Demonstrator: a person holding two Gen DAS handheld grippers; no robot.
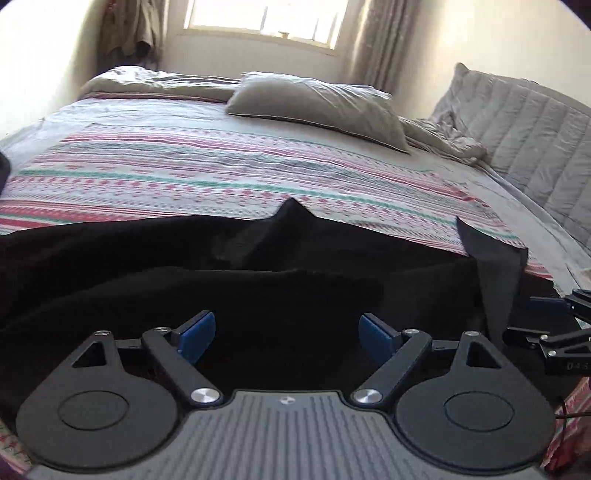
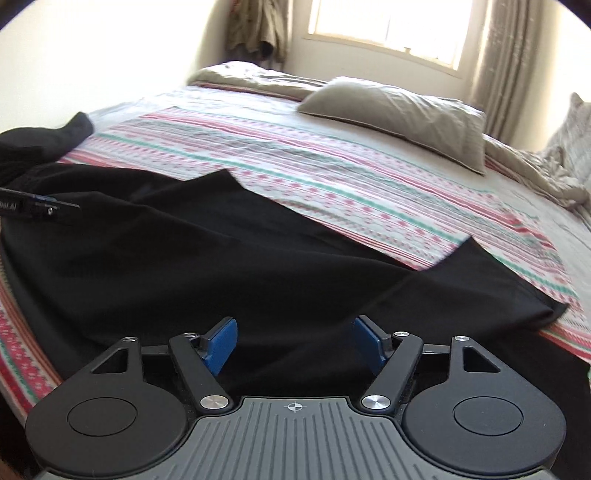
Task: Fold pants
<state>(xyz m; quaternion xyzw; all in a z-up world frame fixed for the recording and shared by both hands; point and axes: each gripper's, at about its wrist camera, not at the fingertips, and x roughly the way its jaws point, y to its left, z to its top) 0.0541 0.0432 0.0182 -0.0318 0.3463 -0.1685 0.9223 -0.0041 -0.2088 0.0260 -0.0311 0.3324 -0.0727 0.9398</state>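
Note:
Black pants point(image 1: 229, 273) lie spread across the near part of the bed, with wrinkles and a peaked fold at the far edge. In the right wrist view the pants point(image 2: 229, 258) run from the left to a corner at the right. My left gripper point(image 1: 286, 332) is open just above the black cloth, its blue pads apart and holding nothing. My right gripper point(image 2: 293, 341) is open over the cloth as well. The right gripper also shows at the right edge of the left wrist view point(image 1: 554, 332), and the left gripper at the left edge of the right wrist view point(image 2: 33, 206).
The bed has a striped pink, green and white sheet point(image 1: 221, 173). A grey pillow point(image 1: 321, 103) and a rumpled blanket point(image 1: 155, 81) lie at the far end. A quilted grey cover point(image 1: 535, 122) is at the right. A window point(image 1: 266, 18) with curtains is behind.

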